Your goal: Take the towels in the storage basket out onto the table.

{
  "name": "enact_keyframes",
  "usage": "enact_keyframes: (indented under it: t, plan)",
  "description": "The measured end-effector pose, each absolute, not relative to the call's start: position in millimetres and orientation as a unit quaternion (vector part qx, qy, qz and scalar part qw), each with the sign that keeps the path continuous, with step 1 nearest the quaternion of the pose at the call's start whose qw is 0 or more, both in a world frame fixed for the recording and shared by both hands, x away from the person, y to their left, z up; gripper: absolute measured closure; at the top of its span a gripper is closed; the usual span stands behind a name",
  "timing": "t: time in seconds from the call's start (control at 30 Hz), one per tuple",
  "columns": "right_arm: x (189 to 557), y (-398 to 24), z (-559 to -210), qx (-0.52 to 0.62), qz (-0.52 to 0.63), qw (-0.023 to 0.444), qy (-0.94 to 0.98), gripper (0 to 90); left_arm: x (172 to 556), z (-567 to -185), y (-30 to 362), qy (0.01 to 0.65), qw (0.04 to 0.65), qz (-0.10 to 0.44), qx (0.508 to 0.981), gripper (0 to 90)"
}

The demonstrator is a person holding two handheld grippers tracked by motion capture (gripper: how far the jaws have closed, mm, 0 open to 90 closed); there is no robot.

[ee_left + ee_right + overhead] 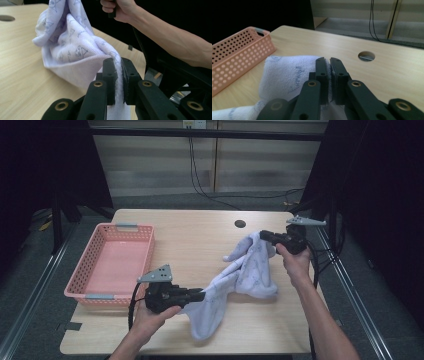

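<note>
A pale lilac towel with small printed drawings hangs between my two grippers above the wooden table. My left gripper is shut on the towel's near corner at the front of the table; in the left gripper view the towel edge is pinched between the jaws of my left gripper. My right gripper is shut on the far corner at the right side; in the right gripper view the towel fabric is clamped in my right gripper. The towel's lower part sags onto the table.
A pink perforated basket with grey handles stands on the table's left side, seen too in the right gripper view as the basket. A round cable hole lies near the far edge. Black cables run across the floor beyond the table.
</note>
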State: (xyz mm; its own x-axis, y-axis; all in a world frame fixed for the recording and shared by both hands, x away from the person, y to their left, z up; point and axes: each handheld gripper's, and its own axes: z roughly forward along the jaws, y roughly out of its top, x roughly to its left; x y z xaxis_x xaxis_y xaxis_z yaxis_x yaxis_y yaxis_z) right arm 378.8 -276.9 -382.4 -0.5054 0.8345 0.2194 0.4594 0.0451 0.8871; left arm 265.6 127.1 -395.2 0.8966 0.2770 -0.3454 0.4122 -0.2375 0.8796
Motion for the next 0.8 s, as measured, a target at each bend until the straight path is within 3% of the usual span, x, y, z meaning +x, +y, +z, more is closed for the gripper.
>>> enact_keyframes:
  t: [0.33,0.37,0.43,0.6,0.8]
  plan:
    - [415,-307,-352,0.491,0.493,0.237,0.678,85.2,262,-391,136,0.219,0.582,-0.048,0.782,82.7]
    - [419,-313,-357,0.497,0.496,0.231,0.673,78.3,264,-395,134,0.224,0.573,-0.044,0.787,81.2]
    - [420,-314,-359,0.498,0.497,0.227,0.673,74.4,267,-404,130,0.23,0.566,-0.055,0.79,79.9]
    - [415,-314,-378,0.498,0.489,0.207,0.686,60.9,280,-419,129,0.264,0.546,-0.044,0.794,53.7]
    - [388,-295,-390,0.469,0.488,0.177,0.714,56.6,285,-427,135,0.282,0.528,-0.032,0.8,50.9]
